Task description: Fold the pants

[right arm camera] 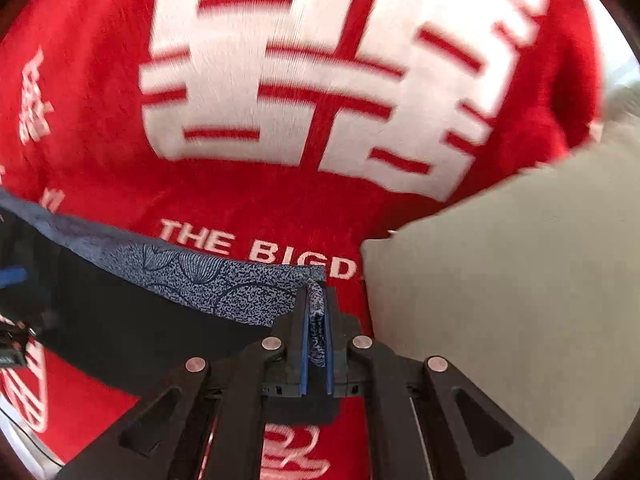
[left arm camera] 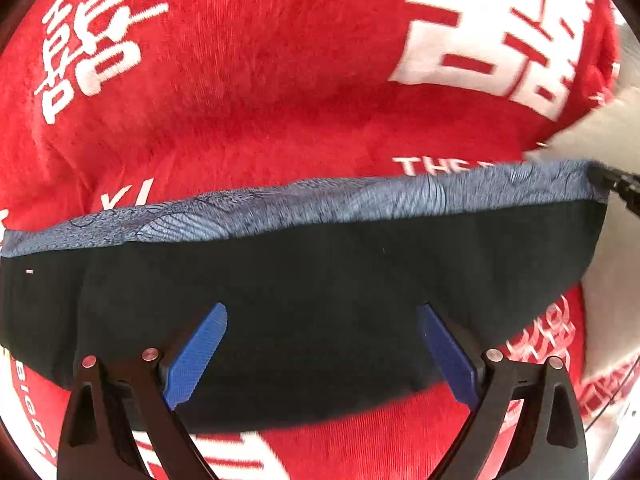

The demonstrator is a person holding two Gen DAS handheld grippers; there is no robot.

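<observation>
The pants [left arm camera: 312, 300] are black with a blue-grey patterned waistband [left arm camera: 320, 204] and stretch across a red blanket. My left gripper [left arm camera: 322, 312] is open, its blue fingers [left arm camera: 196, 356] spread wide just above the black cloth, holding nothing. My right gripper [right arm camera: 316, 320] is shut on the waistband's right end [right arm camera: 316, 312], pinched between its blue pads. The waistband [right arm camera: 224, 288] runs off to the left from it. In the left wrist view the right gripper [left arm camera: 616, 188] shows at the waistband's far right end.
A red blanket [left arm camera: 260, 92] with big white characters and the words "THE BIG D" [right arm camera: 256, 244] covers the surface. A plain beige cloth [right arm camera: 520, 280] lies on the right, beside the pants' end.
</observation>
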